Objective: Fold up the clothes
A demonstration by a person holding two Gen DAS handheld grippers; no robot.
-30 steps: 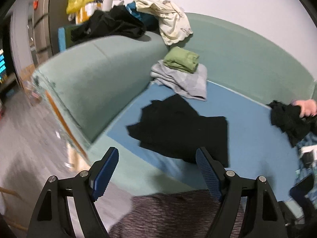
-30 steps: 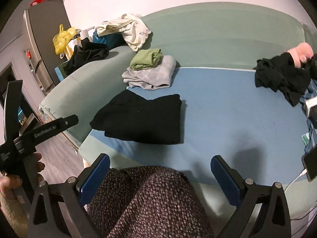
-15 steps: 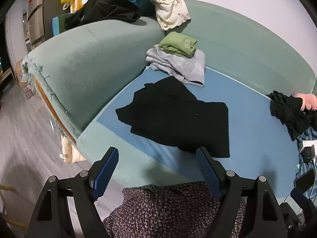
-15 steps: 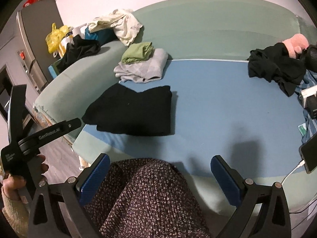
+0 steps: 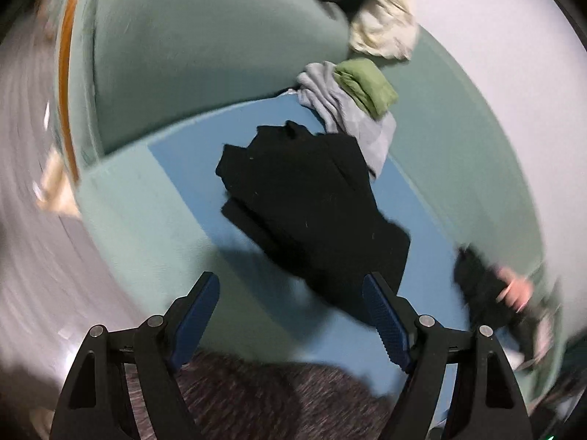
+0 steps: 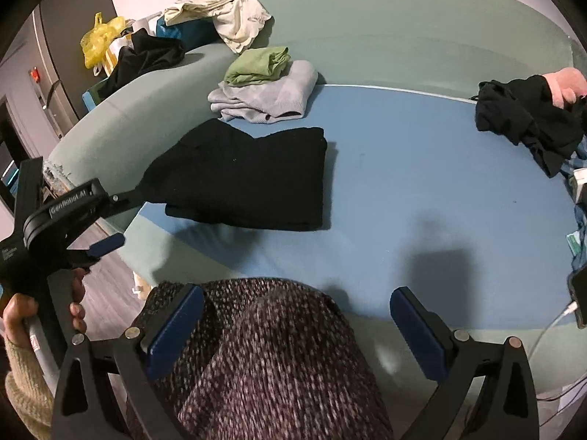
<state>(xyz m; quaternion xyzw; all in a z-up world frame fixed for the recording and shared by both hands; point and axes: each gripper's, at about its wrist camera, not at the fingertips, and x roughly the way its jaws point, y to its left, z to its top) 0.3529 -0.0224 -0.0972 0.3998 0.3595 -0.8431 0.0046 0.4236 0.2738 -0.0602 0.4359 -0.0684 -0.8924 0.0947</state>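
Both grippers drop closer; left gripper (image 5: 291,317) has rolled toward black garment (image 6: 242,179) on blue cushion (image 6: 422,190). Right gripper (image 6: 295,324) likewise wide open, empty. Next fold starting, probably.

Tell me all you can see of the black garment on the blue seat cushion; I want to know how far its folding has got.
The black garment is plain dark cloth, matte and soft-looking, lying flat in a rough rectangle of a few stacked layers, its left end uneven. It rests on the blue cushion near the sofa's left arm, its far edge close by the grey folded garment. Nothing grips it.
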